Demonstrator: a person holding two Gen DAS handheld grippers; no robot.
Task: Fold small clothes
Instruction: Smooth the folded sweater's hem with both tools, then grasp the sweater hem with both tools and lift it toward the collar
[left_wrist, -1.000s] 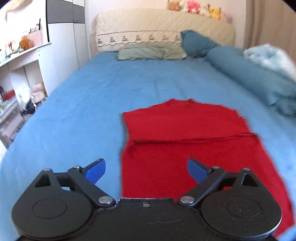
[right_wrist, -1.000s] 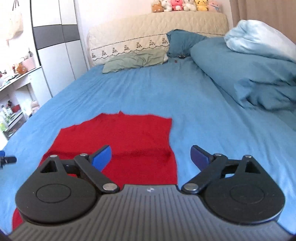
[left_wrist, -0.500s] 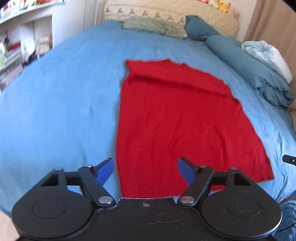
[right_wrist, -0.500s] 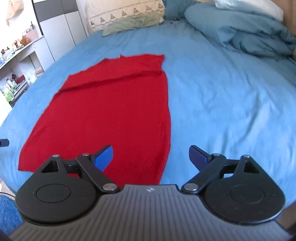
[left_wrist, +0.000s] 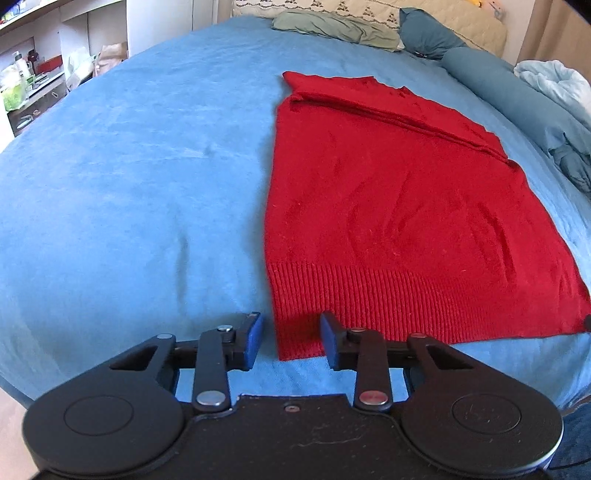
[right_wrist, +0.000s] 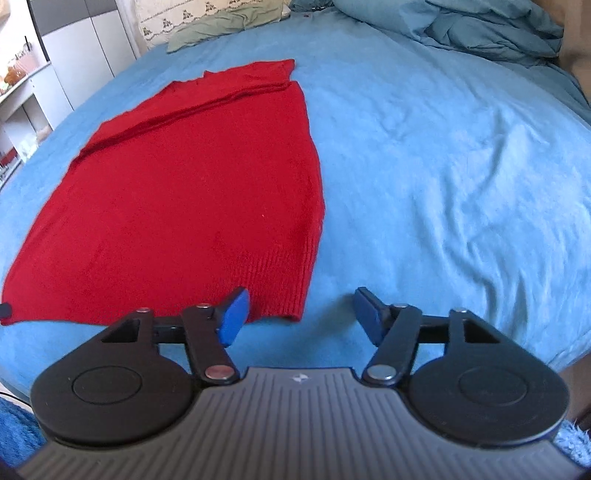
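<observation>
A red knit sweater lies flat on the blue bed sheet, ribbed hem toward me, its far part folded over. My left gripper hovers at the hem's near left corner. Its jaws are closing, with the corner between the blue pads, which do not press on it. In the right wrist view the same red sweater spreads to the left. My right gripper sits at the hem's near right corner. Its jaws are closing too and still stand wide, with the corner lying between the pads.
A rumpled blue duvet and long bolster lie along the bed's right side, with pillows at the headboard. Shelves with clutter and a wardrobe stand left of the bed. The mattress edge runs just below the grippers.
Both grippers have dropped and moved toward the sweater's near hem, each onto a corner. Both pairs of jaws have narrowed, the left much more than the right.
</observation>
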